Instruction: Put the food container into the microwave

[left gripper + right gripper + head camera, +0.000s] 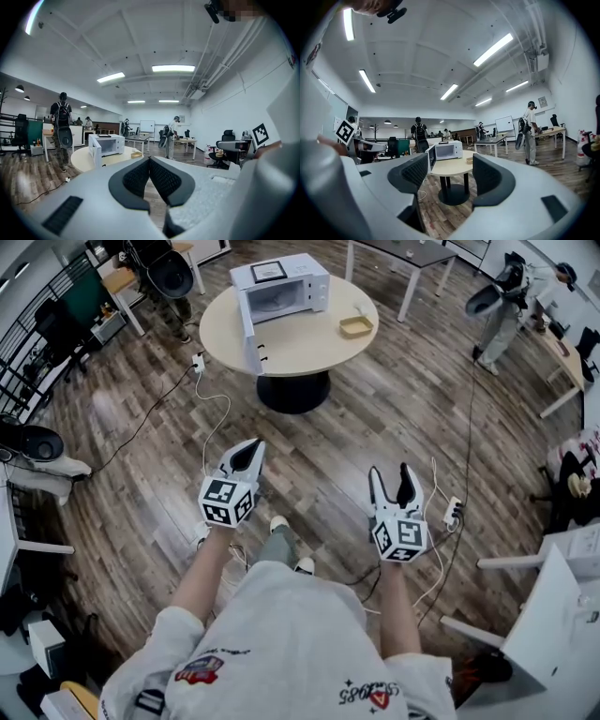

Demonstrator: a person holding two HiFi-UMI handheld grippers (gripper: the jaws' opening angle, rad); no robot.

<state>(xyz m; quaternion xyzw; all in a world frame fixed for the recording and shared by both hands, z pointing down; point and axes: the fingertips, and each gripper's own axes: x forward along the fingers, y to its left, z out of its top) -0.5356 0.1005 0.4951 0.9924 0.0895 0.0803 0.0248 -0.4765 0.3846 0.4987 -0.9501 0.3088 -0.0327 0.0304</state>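
Note:
A white microwave (281, 287) stands on a round beige table (309, 338) across the room, its door (251, 334) swung open toward me. A small tan food container (356, 326) lies on the table to the microwave's right. My left gripper (248, 455) is shut with nothing in it, held over the wood floor well short of the table. My right gripper (394, 486) is open and empty beside it. The microwave (448, 150), container (469, 160) and table (454, 168) show between the right jaws. In the left gripper view the microwave (108, 144) and container (136, 154) appear above the closed jaws.
White cables (214, 413) and a power strip (452, 512) lie on the floor between me and the table. People stand near the back left (169, 273) and back right (497, 306). Desks and chairs line the room's edges.

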